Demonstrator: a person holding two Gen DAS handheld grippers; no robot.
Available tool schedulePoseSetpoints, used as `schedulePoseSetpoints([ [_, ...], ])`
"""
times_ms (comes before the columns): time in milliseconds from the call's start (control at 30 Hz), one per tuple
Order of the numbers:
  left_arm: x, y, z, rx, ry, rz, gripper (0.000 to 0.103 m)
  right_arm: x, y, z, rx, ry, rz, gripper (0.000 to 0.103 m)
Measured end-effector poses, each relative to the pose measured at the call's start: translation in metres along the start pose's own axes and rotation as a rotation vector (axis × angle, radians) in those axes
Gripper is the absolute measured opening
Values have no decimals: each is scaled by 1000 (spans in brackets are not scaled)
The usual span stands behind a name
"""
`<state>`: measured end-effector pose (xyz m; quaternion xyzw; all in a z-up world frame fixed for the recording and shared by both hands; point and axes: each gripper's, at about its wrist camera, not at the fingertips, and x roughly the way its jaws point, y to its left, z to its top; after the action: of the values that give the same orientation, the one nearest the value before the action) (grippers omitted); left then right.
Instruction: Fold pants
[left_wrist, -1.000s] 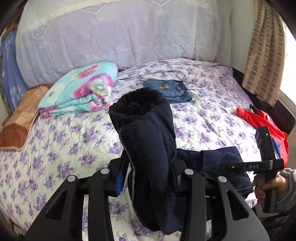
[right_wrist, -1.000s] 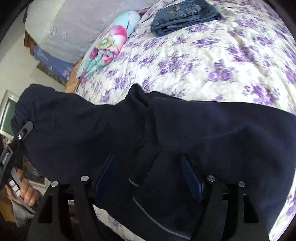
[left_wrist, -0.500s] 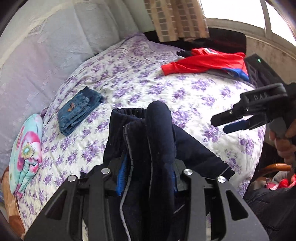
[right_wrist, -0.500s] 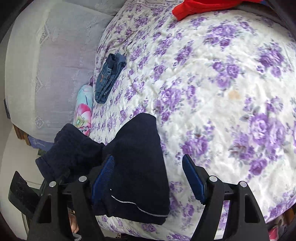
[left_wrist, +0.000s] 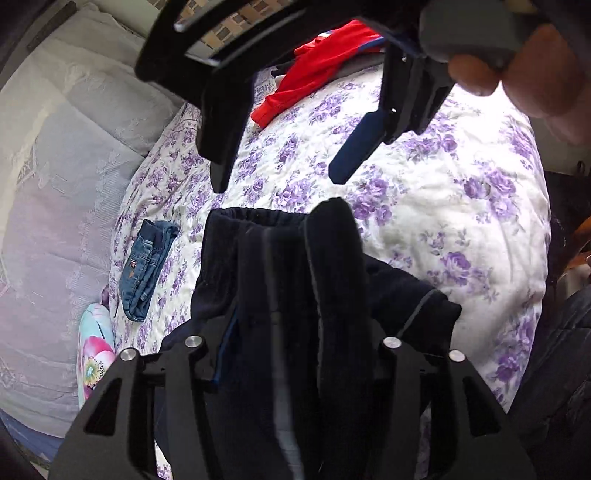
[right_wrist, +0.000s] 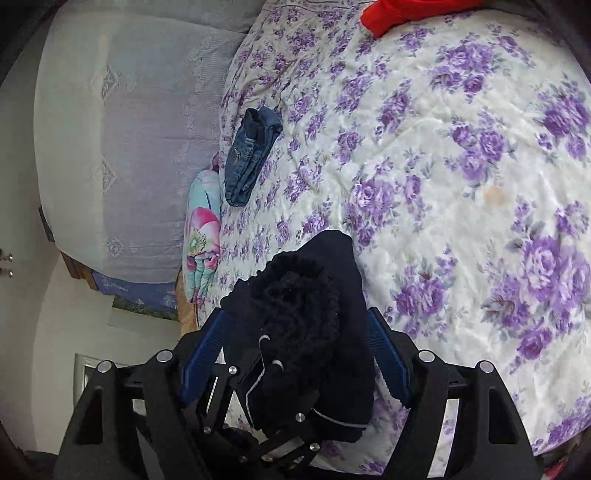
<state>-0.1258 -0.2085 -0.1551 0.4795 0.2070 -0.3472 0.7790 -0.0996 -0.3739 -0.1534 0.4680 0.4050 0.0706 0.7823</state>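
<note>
The dark navy pants (left_wrist: 291, 302) are bunched, held up over the bed. My left gripper (left_wrist: 299, 332) is shut on them, the elastic waistband at the top of the bundle. My right gripper (right_wrist: 295, 332) stands open, its blue pads either side of the pants bundle (right_wrist: 306, 317) without pressing it. In the left wrist view the right gripper (left_wrist: 280, 173) hangs just above the waistband, fingers spread and empty.
The bed has a white sheet with purple flowers (right_wrist: 461, 192). Folded blue jeans (right_wrist: 251, 155) and a folded flowered blanket (right_wrist: 201, 236) lie near the grey headboard (right_wrist: 140, 129). A red garment (left_wrist: 314, 70) lies at the bed's far edge.
My right gripper has let go of the pants, opened, and swung over above the left gripper. The left gripper has kept its hold and turned towards the bed's far side.
</note>
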Motion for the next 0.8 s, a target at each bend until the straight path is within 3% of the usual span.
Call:
schedulePoseSetpoints([
  [67, -4, 17, -5, -79, 10, -23, 78, 3, 15, 3, -91, -11, -51, 77],
  [233, -17, 48, -18, -214, 24, -126, 79, 12, 37, 6, -231, 20, -120, 77],
  [333, -28, 48, -22, -207, 1, -174, 79, 24, 39, 7, -260, 55, -169, 77],
  [500, -36, 38, -18, -187, -38, -337, 79, 51, 15, 19, -261, 57, -329, 77],
  [567, -25, 28, -14, -174, -3, -437, 79, 53, 1, 25, -216, 36, -328, 77],
  [633, -18, 11, -13, -142, 23, -490, 79, 53, -3, 27, -201, 34, -323, 76],
  [800, -16, 0, -17, -120, 26, -508, 82, 33, 10, 19, -234, -2, -320, 74],
])
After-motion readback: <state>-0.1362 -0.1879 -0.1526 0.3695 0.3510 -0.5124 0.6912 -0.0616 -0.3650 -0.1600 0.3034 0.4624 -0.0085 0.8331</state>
